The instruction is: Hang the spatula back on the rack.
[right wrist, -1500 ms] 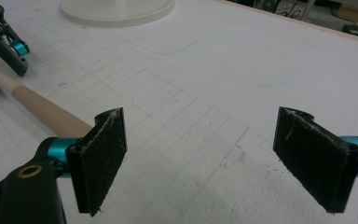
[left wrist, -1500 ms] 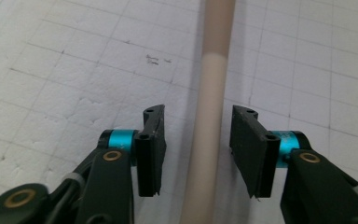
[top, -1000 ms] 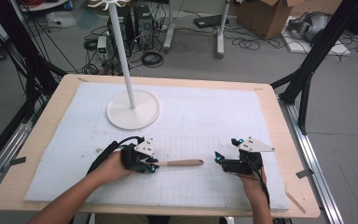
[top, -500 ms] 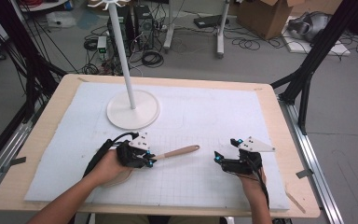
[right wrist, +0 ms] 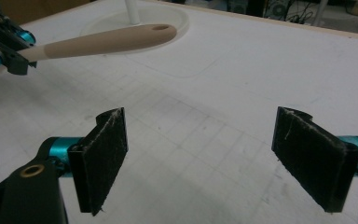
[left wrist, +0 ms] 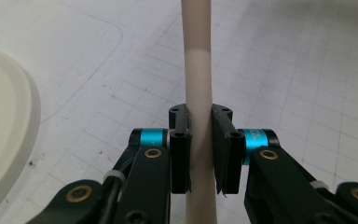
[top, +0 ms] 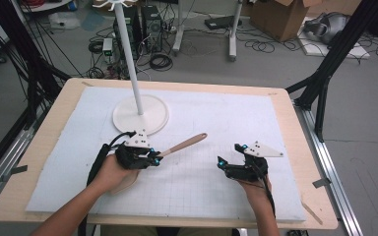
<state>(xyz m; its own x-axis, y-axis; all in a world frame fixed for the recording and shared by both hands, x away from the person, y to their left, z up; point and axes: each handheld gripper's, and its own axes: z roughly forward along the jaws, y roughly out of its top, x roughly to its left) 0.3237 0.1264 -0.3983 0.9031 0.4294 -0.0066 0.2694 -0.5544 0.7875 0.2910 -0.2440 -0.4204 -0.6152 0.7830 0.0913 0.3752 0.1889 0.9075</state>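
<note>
A long utensil with a tan handle [top: 184, 144] and a hole at its end is held over the white mat. My left gripper [top: 155, 156] is shut on its pale shaft [left wrist: 199, 70], and both pads press on it in the left gripper view [left wrist: 200, 114]. The handle [right wrist: 107, 41] points away to the far right and tilts up. A beige flat end [top: 124, 184] shows under the left hand. My right gripper [top: 224, 162] rests low over the mat at the front right. Its jaws [right wrist: 203, 116] stand wide open with nothing between them.
A white stand with a round base [top: 140, 114] and a tall thin pole [top: 128, 59] stands at the mat's back left, close behind the left gripper; its base rim [left wrist: 4, 140] is beside the jaws. The wooden table edge [top: 300, 147] frames the gridded mat [top: 226, 118].
My left gripper has lifted and drawn slightly left with the utensil, whose handle went from lying flat to slanting up toward the far right. The right gripper has stayed put.
</note>
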